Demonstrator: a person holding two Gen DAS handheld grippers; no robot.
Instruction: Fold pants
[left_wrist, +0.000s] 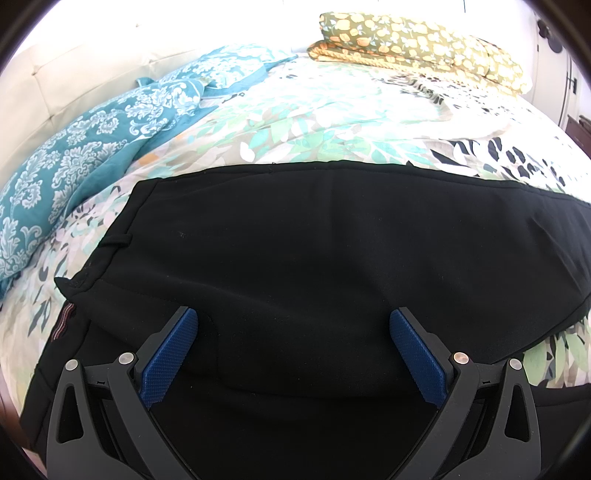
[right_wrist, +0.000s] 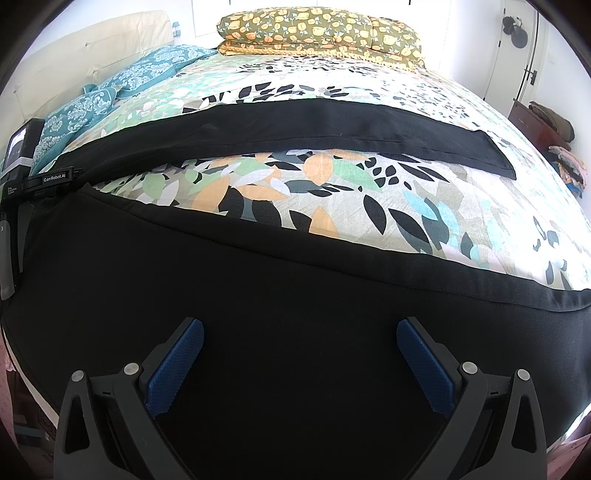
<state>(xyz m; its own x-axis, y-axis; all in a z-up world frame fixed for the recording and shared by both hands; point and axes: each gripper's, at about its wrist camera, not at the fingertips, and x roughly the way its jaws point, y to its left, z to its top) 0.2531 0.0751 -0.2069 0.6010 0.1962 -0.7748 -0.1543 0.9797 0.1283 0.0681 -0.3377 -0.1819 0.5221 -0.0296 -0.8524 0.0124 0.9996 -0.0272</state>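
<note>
Left wrist view: black pants (left_wrist: 314, 240) are seen spread flat on a leaf-print bedspread (left_wrist: 295, 125), the waist end with a belt loop lying toward the left and the fabric running off to the right.
Left gripper (left_wrist: 293, 325): its blue-padded fingers (left_wrist: 171, 354) are held wide apart just above the near part of the garment; nothing is pinched between them.
Surroundings, left: teal patterned pillows (left_wrist: 92, 147) are seen at the far left and a folded olive floral quilt (left_wrist: 417, 40) at the far edge of the bed.
Right wrist view: both legs of the pants (right_wrist: 295, 314) are shown splayed in a V, the far leg (right_wrist: 332, 125) ending in a hem at the right, with bedspread (right_wrist: 314, 192) visible between the two.
Right gripper (right_wrist: 300, 334): its fingers are likewise spread, with no cloth between the pads, poised over the near leg.
Other device: the left gripper's body (right_wrist: 22, 184) is glimpsed at the left edge.
Handling, judged: the cloth appears soft, limp and light, with a matte weave that is unlikely to slip; no fragility is expected, though sagging and wrinkling are likely when it is lifted.
Grip points, judged: the waistband corner is best taken by the left gripper and the near leg's hem or outer seam by the right, so that one leg can be laid over the other.
</note>
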